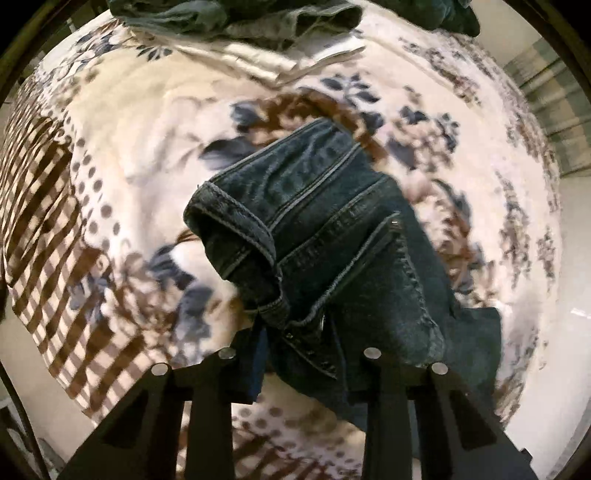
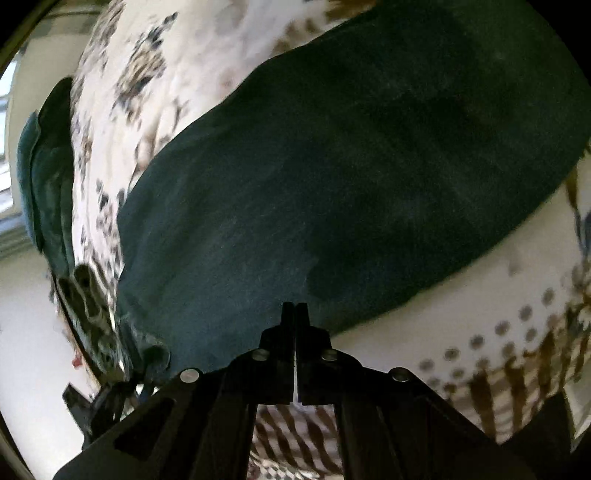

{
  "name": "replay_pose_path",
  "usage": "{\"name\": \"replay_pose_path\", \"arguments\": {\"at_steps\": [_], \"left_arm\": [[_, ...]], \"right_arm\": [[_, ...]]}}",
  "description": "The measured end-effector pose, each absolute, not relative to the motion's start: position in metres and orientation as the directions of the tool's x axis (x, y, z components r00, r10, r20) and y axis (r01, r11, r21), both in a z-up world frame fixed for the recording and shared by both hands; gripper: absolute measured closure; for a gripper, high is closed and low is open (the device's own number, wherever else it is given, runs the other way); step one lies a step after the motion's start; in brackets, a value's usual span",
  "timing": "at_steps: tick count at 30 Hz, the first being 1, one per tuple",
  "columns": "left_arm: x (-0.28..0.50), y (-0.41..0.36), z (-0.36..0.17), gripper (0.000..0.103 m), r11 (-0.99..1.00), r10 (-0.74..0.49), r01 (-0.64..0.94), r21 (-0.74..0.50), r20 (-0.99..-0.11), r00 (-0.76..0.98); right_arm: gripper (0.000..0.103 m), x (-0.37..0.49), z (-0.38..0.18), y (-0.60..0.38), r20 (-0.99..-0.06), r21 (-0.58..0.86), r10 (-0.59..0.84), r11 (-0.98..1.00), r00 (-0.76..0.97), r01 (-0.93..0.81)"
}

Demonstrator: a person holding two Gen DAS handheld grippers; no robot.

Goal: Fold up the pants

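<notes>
Left gripper [image 1: 299, 360]: jaws wide apart, jeans [image 1: 332, 236] bunched between them near the waistband, grip not discernible. Right gripper [image 2: 295, 314]: jaws pressed together, tips against dark denim, pinch not discernible. Jeans partly lifted above floral bedspread [image 1: 147, 129]. Heap of clothes [image 1: 236, 18] at bed's far edge.

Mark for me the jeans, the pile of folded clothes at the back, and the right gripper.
jeans [image 1: 332, 236], left wrist view, on the waistband seams.
pile of folded clothes [image 1: 258, 40], left wrist view, on the cream garment's edge.
right gripper [image 2: 295, 314], right wrist view, between the closed fingertips.
</notes>
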State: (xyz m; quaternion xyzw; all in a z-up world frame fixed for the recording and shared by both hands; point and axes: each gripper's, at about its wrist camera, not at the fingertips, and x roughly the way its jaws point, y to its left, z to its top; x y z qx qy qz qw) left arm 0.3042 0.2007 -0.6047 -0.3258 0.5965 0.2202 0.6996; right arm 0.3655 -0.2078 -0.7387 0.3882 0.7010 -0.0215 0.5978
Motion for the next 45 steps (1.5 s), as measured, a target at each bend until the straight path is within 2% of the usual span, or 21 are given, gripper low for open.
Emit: {"name": "replay_pose_path", "arguments": {"at_steps": [3,6,7,8,9,10,11,12,13,16,17,22,24,28,29,30,31,33,36,41,45], "left_arm": [[0.306,0.215,-0.635,0.070,0.656,-0.146,-0.723,-0.215,-0.977,0.158],[0.311,0.215,-0.618,0.059,0.674,-0.151,-0.704,-0.224,-0.975,0.166],[0.312,0.211,-0.609,0.057,0.691,-0.145,-0.687,-0.226,-0.974,0.175],[0.314,0.202,-0.595,0.055,0.724,-0.116,-0.659,-0.205,-0.977,0.177],[0.314,0.193,-0.584,0.048,0.752,-0.081,-0.633,-0.184,-0.979,0.189],[0.314,0.182,-0.572,0.035,0.780,-0.044,-0.605,-0.164,-0.977,0.208],[0.315,0.167,-0.558,0.027,0.810,0.005,-0.570,-0.138,-0.970,0.242],[0.315,0.154,-0.548,0.012,0.832,0.039,-0.542,-0.119,-0.962,0.271],[0.317,0.141,-0.541,0.008,0.851,0.060,-0.515,-0.102,-0.955,0.289],[0.335,0.089,-0.534,0.005,0.902,0.153,-0.432,0.006,-0.939,0.307],[0.344,0.069,-0.539,0.005,0.912,0.180,-0.407,0.048,-0.939,0.293],[0.375,0.001,-0.568,0.005,0.934,0.145,-0.354,0.052,-0.960,0.241],[0.389,-0.031,-0.584,0.005,0.945,0.148,-0.319,0.074,-0.966,0.212],[0.406,-0.081,-0.602,0.005,0.961,0.141,-0.260,0.089,-0.972,0.187],[0.409,-0.090,-0.604,0.005,0.964,0.143,-0.248,0.094,-0.972,0.184],[0.411,-0.099,-0.606,0.005,0.967,0.145,-0.235,0.100,-0.972,0.184],[0.412,-0.108,-0.606,0.005,0.970,0.147,-0.222,0.103,-0.971,0.189],[0.413,-0.120,-0.606,0.005,0.972,0.158,-0.206,0.117,-0.968,0.197],[0.410,-0.128,-0.605,0.005,0.971,0.165,-0.205,0.124,-0.966,0.197],[0.407,-0.130,-0.609,0.005,0.968,0.167,-0.217,0.126,-0.968,0.186],[0.400,-0.120,-0.609,0.005,0.963,0.169,-0.239,0.121,-0.967,0.192]], "right_arm": [[0.102,0.353,-0.745,-0.214,-0.846,0.422,0.531,0.718,-0.044,0.554],[0.099,0.355,-0.754,-0.220,-0.837,0.418,0.541,0.729,-0.081,0.542],[0.093,0.356,-0.753,-0.226,-0.829,0.431,0.555,0.718,-0.076,0.546],[0.073,0.357,-0.749,-0.233,-0.831,0.437,0.553,0.718,-0.063,0.543],[0.058,0.357,-0.743,-0.242,-0.838,0.440,0.544,0.720,-0.043,0.537],[0.033,0.356,-0.736,-0.255,-0.842,0.449,0.540,0.714,-0.014,0.537],[0.028,0.356,-0.728,-0.269,-0.843,0.461,0.537,0.704,0.020,0.540],[0.028,0.356,-0.720,-0.286,-0.844,0.471,0.533,0.693,0.051,0.546],[0.028,0.354,-0.713,-0.306,-0.854,0.465,0.515,0.688,0.076,0.557],[0.028,0.351,-0.693,-0.369,-0.887,0.436,0.433,0.667,0.162,0.604],[0.028,0.348,-0.684,-0.407,-0.911,0.399,0.364,0.661,0.194,0.635],[0.028,0.340,-0.677,-0.550,-0.952,0.300,0.129,0.581,0.279,0.756],[0.028,0.345,-0.692,-0.598,-0.954,0.292,0.104,0.547,0.282,0.785],[0.028,0.357,-0.732,-0.664,-0.946,0.324,0.149,0.476,0.288,0.818],[0.035,0.360,-0.745,-0.680,-0.942,0.335,0.166,0.450,0.291,0.827],[0.047,0.362,-0.752,-0.687,-0.934,0.356,0.185,0.439,0.305,0.825],[0.085,0.365,-0.758,-0.689,-0.938,0.346,0.185,0.446,0.293,0.826],[0.098,0.366,-0.753,-0.687,-0.955,0.294,0.120,0.502,0.271,0.813],[0.101,0.361,-0.723,-0.671,-0.963,0.182,-0.041,0.632,0.267,0.753],[0.101,0.341,-0.708,-0.657,-0.955,-0.021,-0.225,0.703,0.194,0.711],[0.101,0.341,-0.734,-0.664,-0.970,-0.017,-0.185,0.701,0.160,0.713]]}}
